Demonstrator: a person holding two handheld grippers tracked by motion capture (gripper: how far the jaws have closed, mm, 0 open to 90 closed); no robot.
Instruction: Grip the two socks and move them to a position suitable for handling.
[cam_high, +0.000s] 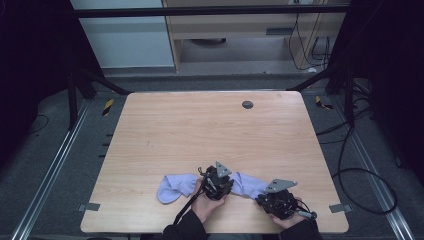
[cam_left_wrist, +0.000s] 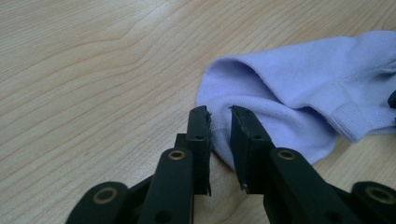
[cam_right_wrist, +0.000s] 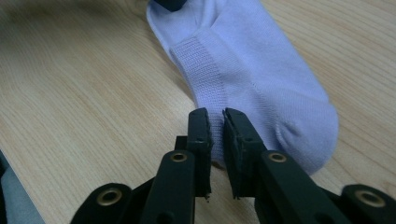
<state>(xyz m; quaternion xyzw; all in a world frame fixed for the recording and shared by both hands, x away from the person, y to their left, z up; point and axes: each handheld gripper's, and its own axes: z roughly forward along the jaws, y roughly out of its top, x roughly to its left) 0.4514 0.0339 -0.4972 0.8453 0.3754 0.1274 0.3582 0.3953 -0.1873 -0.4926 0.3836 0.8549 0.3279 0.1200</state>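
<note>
Left gripper pinching lilac sock's folded edge, right gripper clamped on its ribbed hem, fabric soft, creased

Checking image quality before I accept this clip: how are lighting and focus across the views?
High view: table evenly lit, surroundings very dark, picture slightly soft. Left gripper view: sock sharp, far tabletop blurred. Right gripper view: sock in focus, top left corner dim and blurred; no glare.

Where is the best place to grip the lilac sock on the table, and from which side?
Grip the sock at a thin outer edge, coming in low from the table's near side. It lies flat and limp, so only edges fit between jaws. The right gripper pinches one edge thus.
</note>
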